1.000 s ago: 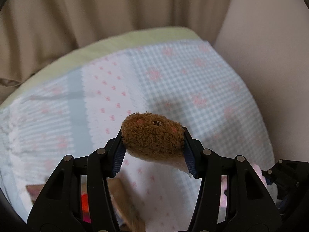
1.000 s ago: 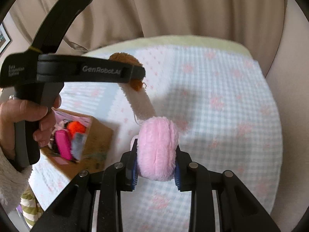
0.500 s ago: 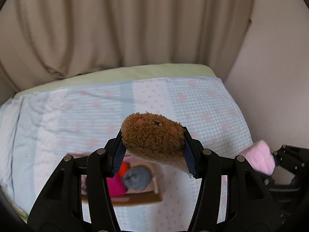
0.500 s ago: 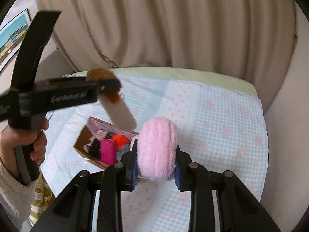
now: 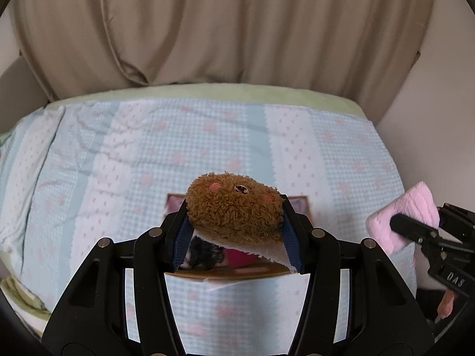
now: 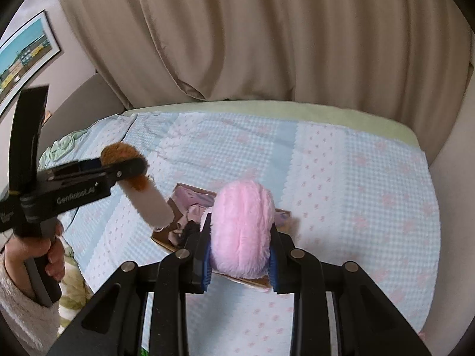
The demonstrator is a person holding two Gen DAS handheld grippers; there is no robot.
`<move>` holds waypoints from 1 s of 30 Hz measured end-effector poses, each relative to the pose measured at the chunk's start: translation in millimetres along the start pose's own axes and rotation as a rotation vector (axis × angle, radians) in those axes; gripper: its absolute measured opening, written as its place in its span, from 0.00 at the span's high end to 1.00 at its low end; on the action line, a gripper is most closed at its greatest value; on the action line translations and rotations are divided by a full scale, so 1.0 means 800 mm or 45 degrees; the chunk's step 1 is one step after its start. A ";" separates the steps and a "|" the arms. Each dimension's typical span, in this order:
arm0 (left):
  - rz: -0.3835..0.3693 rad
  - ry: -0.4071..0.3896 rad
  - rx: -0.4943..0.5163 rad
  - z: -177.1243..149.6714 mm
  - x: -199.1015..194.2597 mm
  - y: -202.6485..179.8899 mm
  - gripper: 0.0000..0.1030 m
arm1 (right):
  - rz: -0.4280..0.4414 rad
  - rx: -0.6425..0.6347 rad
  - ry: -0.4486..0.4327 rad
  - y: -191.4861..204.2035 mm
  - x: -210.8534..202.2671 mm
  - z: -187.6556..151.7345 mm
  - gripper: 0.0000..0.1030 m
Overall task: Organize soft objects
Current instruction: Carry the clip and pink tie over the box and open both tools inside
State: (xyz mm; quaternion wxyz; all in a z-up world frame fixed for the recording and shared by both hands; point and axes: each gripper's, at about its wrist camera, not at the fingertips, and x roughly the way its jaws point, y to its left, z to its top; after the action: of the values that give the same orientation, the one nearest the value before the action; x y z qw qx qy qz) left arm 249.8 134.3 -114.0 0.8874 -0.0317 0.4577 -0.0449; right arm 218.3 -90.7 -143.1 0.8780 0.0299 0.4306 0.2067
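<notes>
Two grippers are loaded: left gripper (image 5: 237, 228) clamps the brown plush toy (image 5: 234, 210), right gripper (image 6: 240, 259) clamps the pink plush (image 6: 242, 228). With the cardboard box (image 6: 178, 204) below both, lower each gripper squarely inside before releasing, one at a time.

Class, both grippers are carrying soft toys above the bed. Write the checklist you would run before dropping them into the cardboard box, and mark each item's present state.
1. Left gripper clamps brown plush: ok.
2. Right gripper clamps pink plush: ok.
3. Cardboard box open on the bedspread: ok.
4. Room left in the box: cannot tell, the toys hide much of it.
5. Grippers apart from each other: ok.
</notes>
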 end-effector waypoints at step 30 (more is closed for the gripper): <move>-0.096 0.419 0.033 -0.029 0.273 0.125 0.52 | -0.150 0.389 0.401 0.018 0.282 0.000 0.74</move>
State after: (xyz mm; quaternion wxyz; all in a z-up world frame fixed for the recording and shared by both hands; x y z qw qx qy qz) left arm 362.3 209.8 -314.0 0.7984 -0.0297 0.5948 -0.0884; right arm 336.0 10.0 -307.6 0.7958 0.1048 0.5896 0.0894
